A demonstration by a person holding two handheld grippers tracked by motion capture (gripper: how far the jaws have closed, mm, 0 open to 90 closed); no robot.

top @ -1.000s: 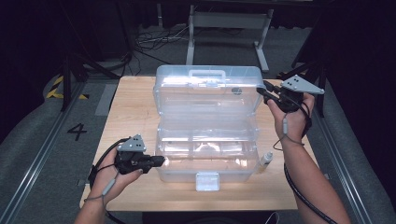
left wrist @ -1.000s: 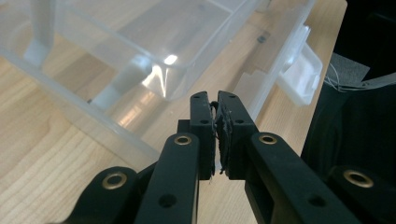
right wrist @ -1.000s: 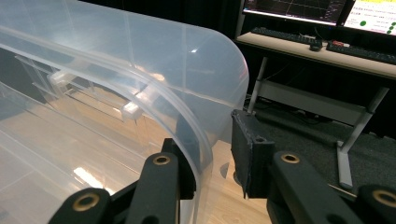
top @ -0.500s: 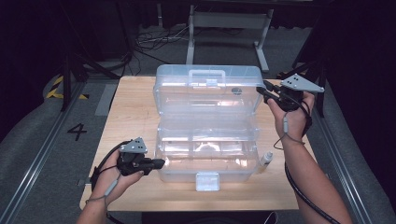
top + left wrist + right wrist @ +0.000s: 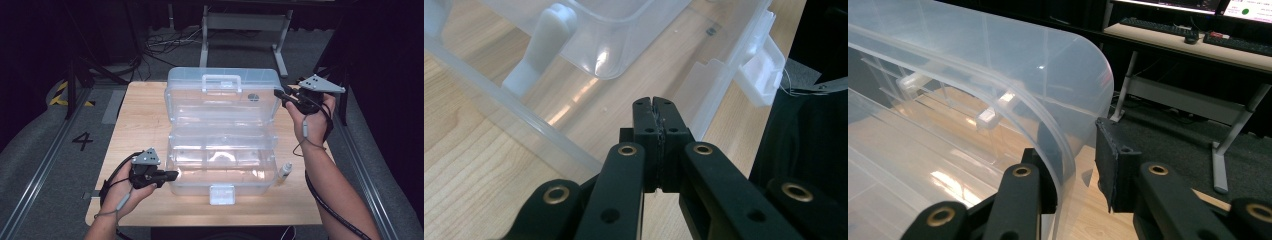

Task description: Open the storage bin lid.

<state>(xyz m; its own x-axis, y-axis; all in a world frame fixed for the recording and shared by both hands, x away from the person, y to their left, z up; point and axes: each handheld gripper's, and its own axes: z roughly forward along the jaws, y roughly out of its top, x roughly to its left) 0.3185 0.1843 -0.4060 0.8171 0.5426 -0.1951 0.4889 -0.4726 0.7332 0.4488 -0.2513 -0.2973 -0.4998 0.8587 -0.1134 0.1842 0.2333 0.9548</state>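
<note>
1. A clear plastic toolbox [image 5: 222, 145] stands open in the middle of the wooden worktop [image 5: 135, 125], its lid [image 5: 222, 92] raised toward the far edge, handle on top.
2. The right tool [image 5: 279, 94] is at the lid's right edge. In the right gripper view the jaws stand apart with the curved lid wall [image 5: 1058, 125] between them, one jaw inside and one outside, not yet pinching it.
3. The left tool [image 5: 173, 174] lies low at the box's front left corner, jaws pressed together on nothing, tips just beside the base wall [image 5: 539, 135].
4. The step in hand looks like moving the lid. To do it well, close the right tool squarely on the rim before pulling, since the plastic is smooth and curved and may slip.
5. Brace the base with the left tool so the box does not slide.
6. Mind the small bottle [image 5: 285, 171] just beside the box's right front corner.
</note>
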